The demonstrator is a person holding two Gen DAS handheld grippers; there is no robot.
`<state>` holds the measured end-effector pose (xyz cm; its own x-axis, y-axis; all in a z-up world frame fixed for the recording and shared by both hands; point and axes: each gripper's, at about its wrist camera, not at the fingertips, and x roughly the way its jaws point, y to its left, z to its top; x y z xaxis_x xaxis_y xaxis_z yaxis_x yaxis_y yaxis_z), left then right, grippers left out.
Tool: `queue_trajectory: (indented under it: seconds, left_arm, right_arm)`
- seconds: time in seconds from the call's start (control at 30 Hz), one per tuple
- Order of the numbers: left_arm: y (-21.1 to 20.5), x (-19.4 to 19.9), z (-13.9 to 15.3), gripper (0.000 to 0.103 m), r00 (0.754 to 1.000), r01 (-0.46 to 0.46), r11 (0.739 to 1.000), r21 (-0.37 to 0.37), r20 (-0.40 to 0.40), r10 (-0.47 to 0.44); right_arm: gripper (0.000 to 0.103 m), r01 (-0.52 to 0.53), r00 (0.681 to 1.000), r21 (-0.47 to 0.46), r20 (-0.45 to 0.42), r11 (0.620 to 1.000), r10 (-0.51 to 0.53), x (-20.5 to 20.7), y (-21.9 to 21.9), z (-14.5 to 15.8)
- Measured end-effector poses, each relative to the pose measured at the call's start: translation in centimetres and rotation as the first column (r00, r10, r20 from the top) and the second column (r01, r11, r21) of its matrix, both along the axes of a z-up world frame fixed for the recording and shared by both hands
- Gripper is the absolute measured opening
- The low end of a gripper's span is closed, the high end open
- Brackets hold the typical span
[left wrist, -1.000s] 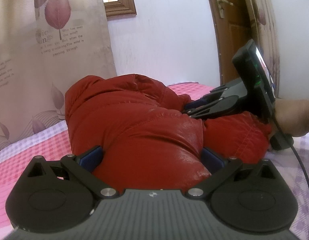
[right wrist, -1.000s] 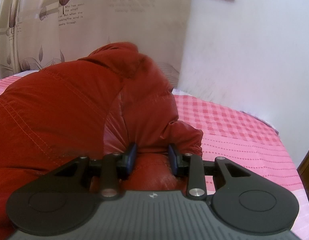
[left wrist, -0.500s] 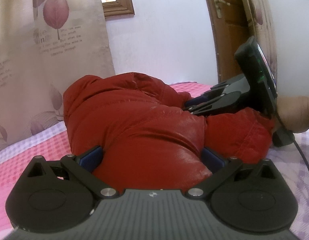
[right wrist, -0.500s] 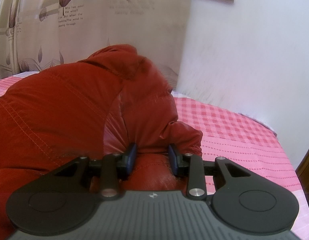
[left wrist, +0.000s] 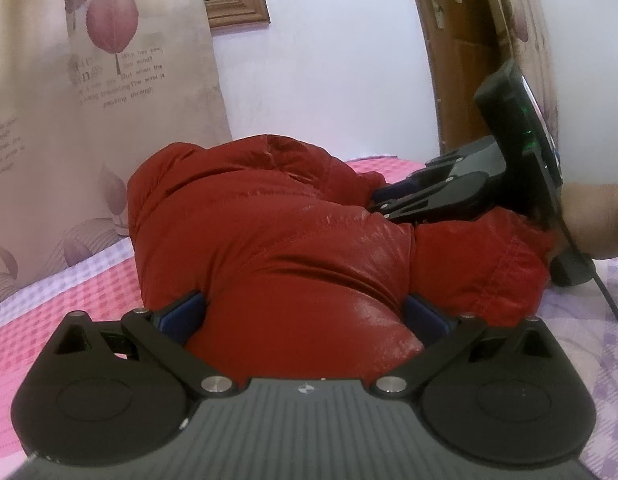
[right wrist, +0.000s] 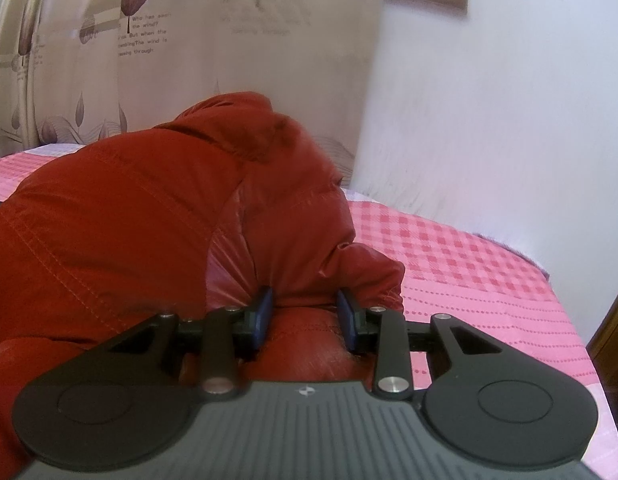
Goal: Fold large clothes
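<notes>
So the puffy red quilted down jacket [left wrist: 277, 248] is being bunched up in a thick heap on the pink-checked bedspread [right wrist: 461, 264], and it's being gripped from two sides at once.

The left gripper [left wrist: 303, 312] is being held with its jaws spread wide, and a fat roll of the shiny padding is being squeezed between the blue pads [left wrist: 185, 314]. Looks like it's closed as far as that bulk allows, so a real hold is being kept there rather than just a nudge. The right gripper [right wrist: 305, 314] is being kept much narrower, with a smaller fold of the jacket pinched between its pads. In the left wrist view the same right gripper [left wrist: 379, 200] is being seen lying on top of the far part of the jacket.

For doing this step well, probably: both pinches should be carried over together and at the same height, since down padding is springy and slippery and a one-sided pull is likely being rewarded with a lopsided fold. The grip on the wide roll is the riskier one, as the glossy shell is liable to be squeezed out of the pads. Air should be pressed out as the layer is being laid down. Whether a sleeve is being trapped underneath cannot be told from either view.
</notes>
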<state>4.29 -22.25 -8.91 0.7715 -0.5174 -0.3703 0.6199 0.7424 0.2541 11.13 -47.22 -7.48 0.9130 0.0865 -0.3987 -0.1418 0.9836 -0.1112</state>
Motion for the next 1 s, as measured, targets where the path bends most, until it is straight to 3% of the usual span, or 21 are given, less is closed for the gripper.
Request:
queue_trajectory:
  seconds: [0.8, 1.0]
  left_arm:
    - [-0.7, 0.1, 0.4, 0.103, 0.999, -0.031, 0.998, 0.046, -0.015, 0.031]
    - [0.2, -1.6, 1.8, 0.096, 0.997, -0.007, 1.000, 0.017, 0.071, 0.006]
  right_arm:
    - [0.034, 0.002, 1.000, 0.010, 0.003, 1.000, -0.002, -0.1, -0.1, 0.0]
    - [0.034, 0.005, 1.000, 0.013, 0.000, 1.000, -0.005, -0.2, 0.0, 0.0]
